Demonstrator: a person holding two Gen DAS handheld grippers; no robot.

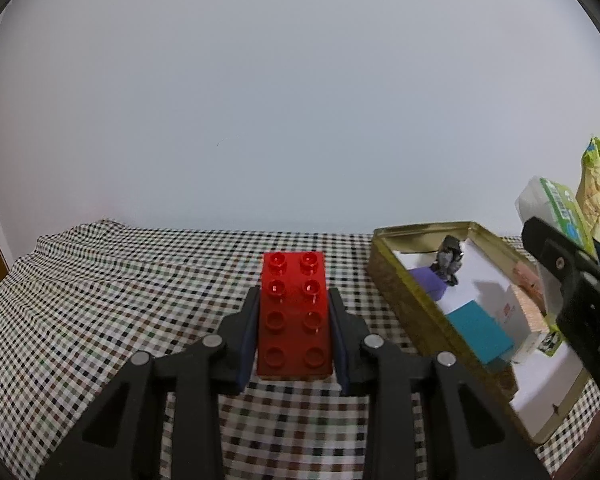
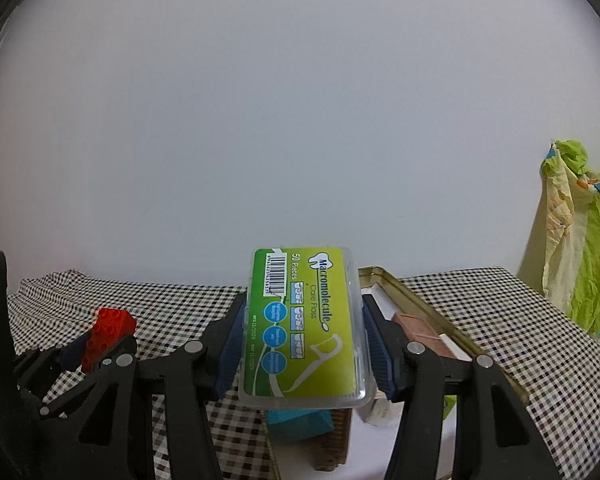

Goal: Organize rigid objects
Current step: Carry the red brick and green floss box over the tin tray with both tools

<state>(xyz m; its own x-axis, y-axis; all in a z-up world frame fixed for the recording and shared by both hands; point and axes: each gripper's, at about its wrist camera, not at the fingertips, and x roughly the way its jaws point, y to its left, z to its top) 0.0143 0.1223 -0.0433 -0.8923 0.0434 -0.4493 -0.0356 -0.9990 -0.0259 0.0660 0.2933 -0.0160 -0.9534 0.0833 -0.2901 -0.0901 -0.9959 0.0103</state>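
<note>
Two grippers are at work over a checked tablecloth (image 1: pixel 100 300), each one clamped on its own load. Farthest to the left, the left gripper (image 1: pixel 294 312) has its blue-padded fingers (image 1: pixel 249 332) pressed against the long sides of a red eight-stud building brick (image 1: pixel 294 314), which sticks out forward past the fingertips with its studs facing up, held clear above the cloth. Just to the right of that gripper sits an open gold-coloured tin (image 1: pixel 404 300), angled away from it; inside lie a teal block (image 1: pixel 480 332), a purple piece (image 1: pixel 430 280), a small dark grey figure (image 1: pixel 449 258) toward the far end, and white packets with print too small to read. Over the right-hand rim of the tin, the right gripper (image 2: pixel 302 336) has its jaws standing about halfway apart and closed on the sides of a clear plastic dental floss pick box (image 2: pixel 302 320) with a green label reading "Care Floss" and "50 Pieces", lying flat between the pads (image 2: pixel 376 340) with its barcode end pointing forward. Below and beside this gripper the tin shows again, the teal block right under the box and a copper-brown packet (image 2: pixel 420 328) past its right finger. Well off to the right of everything, a crumpled green and yellow bag (image 2: pixel 580 232) stands at the table's far edge against the pale wall (image 2: pixel 300 120).
</note>
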